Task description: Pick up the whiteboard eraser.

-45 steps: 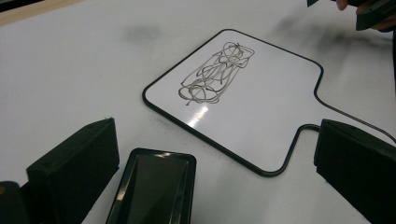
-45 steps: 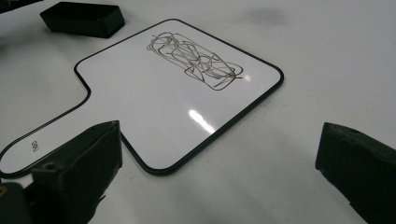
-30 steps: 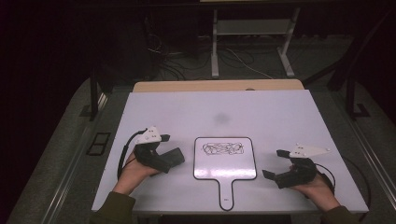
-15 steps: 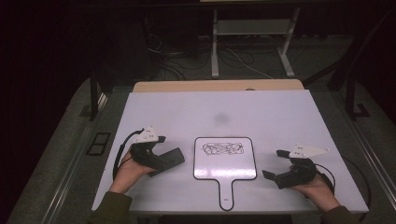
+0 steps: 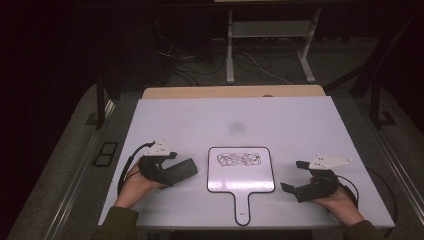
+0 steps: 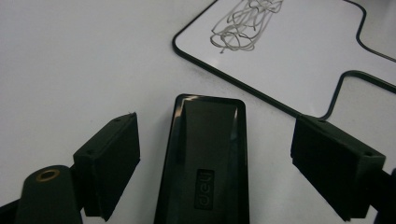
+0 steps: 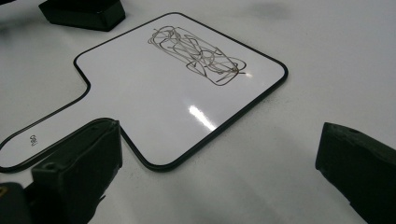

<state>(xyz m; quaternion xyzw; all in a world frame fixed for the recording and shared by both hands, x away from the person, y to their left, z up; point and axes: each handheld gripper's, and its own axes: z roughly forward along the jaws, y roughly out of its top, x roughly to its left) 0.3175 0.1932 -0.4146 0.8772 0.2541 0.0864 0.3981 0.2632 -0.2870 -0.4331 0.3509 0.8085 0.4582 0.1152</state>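
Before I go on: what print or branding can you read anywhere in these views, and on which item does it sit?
"deli": raised lettering on the black eraser, lying between the left gripper jaws.
Small mark on the handle end of the whiteboard paddle: too small and turned to read.
Scribble on the paddle: loops, not writing.

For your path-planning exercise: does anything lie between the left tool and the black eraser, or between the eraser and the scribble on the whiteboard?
Nothing visible does. The eraser already lies between the left tool's closing jaws, pads not yet touching it. Only bare table separates it from the whiteboard and scribble.
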